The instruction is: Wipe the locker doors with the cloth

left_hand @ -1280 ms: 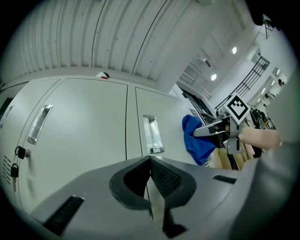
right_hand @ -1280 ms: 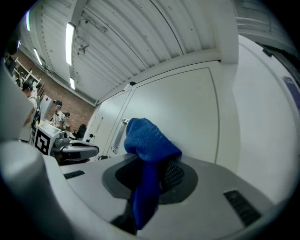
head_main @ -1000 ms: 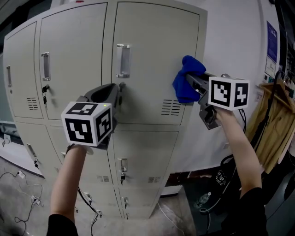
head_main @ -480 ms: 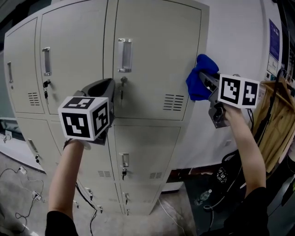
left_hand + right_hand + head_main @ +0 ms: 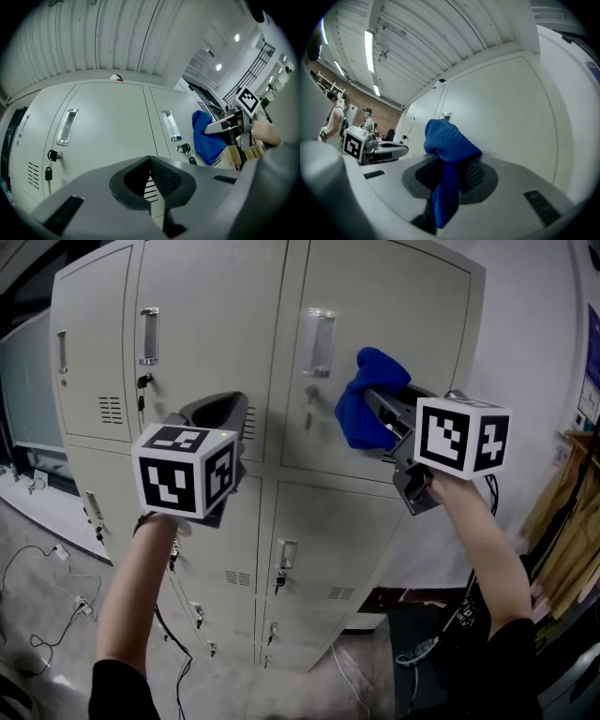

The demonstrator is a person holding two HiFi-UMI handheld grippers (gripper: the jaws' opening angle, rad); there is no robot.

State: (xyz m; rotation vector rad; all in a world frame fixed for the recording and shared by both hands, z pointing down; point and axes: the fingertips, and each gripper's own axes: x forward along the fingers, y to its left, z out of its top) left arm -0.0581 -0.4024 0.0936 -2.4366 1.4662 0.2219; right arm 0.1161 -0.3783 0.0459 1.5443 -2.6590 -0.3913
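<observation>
Facing locker doors (image 5: pixel 375 343), cloth (image 5: pixel 359 420) in right tongs (image 5: pixel 379 405)

We have the blue cloth (image 5: pixel 356 423) bunched into a lump and pinched in the right tongs (image 5: pixel 380 409), with one end hanging down. It is up at the upper right locker door (image 5: pixel 422 334), just right of the door's handle (image 5: pixel 319 343); we cannot tell whether it touches. The pale grey doors are all shut.
</observation>
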